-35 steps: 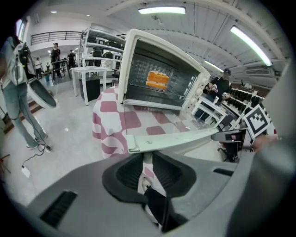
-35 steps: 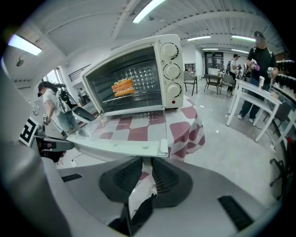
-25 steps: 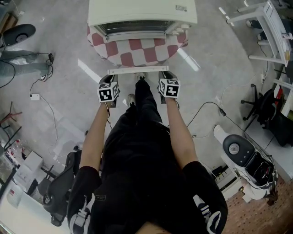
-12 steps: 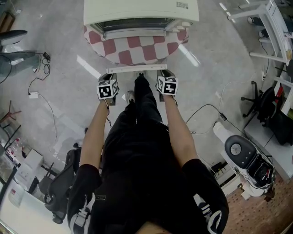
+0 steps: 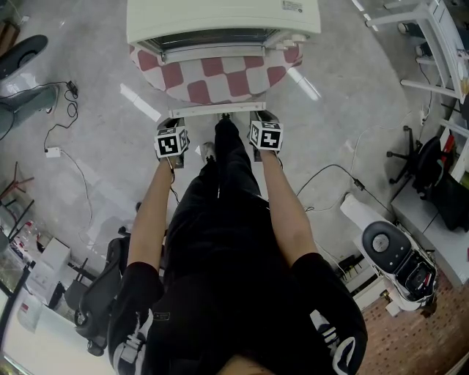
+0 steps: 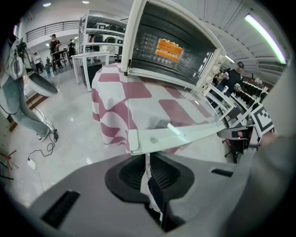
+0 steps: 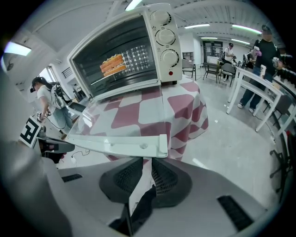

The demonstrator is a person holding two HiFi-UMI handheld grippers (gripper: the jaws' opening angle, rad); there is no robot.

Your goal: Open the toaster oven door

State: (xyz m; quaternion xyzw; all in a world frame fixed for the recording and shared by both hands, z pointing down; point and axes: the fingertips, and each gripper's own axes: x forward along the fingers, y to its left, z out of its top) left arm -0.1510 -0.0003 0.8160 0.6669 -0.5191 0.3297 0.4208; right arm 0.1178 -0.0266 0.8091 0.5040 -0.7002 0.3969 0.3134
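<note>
Toaster oven door (image 5: 217, 110) hangs open, lowered almost level, its long axis running left to right and its free edge pointing near, toward the person. It is a clear glass pane in a smooth white frame, hinged to the boxy cream toaster oven (image 5: 220, 18), which stands on a round table under a red-and-white checked cloth (image 5: 212, 77). The left gripper (image 6: 144, 159) sits at the door's left corner and the right gripper (image 7: 147, 162) at its right corner, tips just under the frame; contact cannot be told. The left ribbed jaws have just been closing to a narrow slit, with nothing between them. The right jaws stand slightly apart, also empty.
</note>
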